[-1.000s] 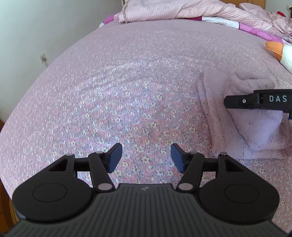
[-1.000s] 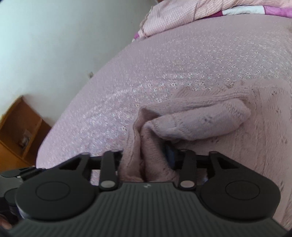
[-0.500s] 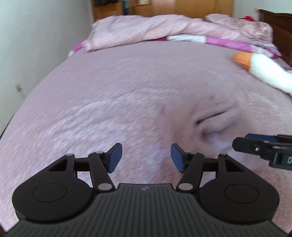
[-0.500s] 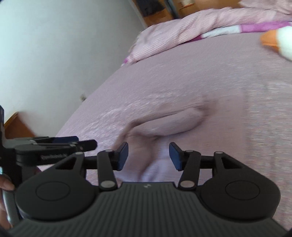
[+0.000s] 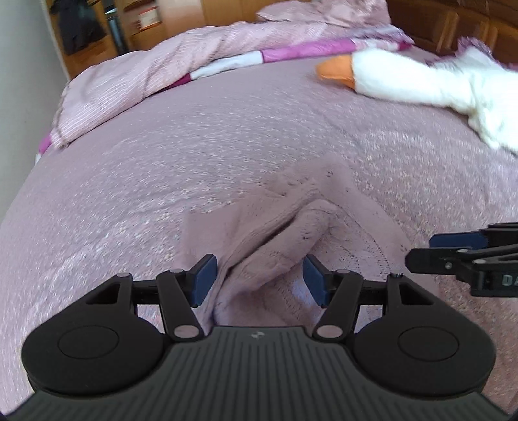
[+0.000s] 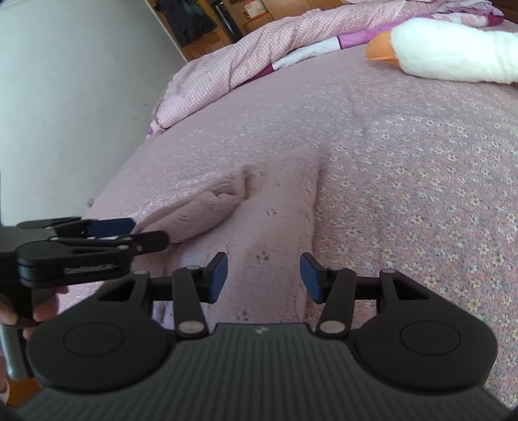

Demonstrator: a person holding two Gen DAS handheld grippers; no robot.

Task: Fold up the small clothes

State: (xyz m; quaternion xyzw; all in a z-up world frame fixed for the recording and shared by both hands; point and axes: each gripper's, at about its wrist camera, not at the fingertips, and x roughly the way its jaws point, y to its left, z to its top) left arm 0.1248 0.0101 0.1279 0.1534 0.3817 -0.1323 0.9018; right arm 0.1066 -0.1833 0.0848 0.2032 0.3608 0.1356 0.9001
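- The left gripper [image 5: 257,280] has its blue-padded fingers [image 5: 203,280] spread apart, holding nothing; a rolled fold of the garment lies between them, and whether the pads touch the knit cannot be told.
- The right gripper [image 6: 263,277] also has its fingers [image 6: 217,276] apart and empty, hovering over the flat panel of the garment near its close end.
- In the left wrist view the right gripper juts in from the right edge, just beside the garment; in the right wrist view the left gripper comes in from the left, its tip at the rolled part, with a hand [image 6: 39,306] wrapped around its handle.
- The pale pink knitted garment [image 6: 275,207] lies partly folded on the bed, towards the near edge, one part bunched into a soft roll [image 5: 281,246] on its left side and the rest lying flat.
- The bed [image 6: 421,181] wears a pink sheet printed with small flowers.
- A white plush goose [image 5: 421,79] with an orange beak lies towards the far right of the bed, well apart from the garment.
- A pink checked quilt [image 6: 233,61] is heaped along the far edge, with wooden furniture [image 5: 437,22] behind it.
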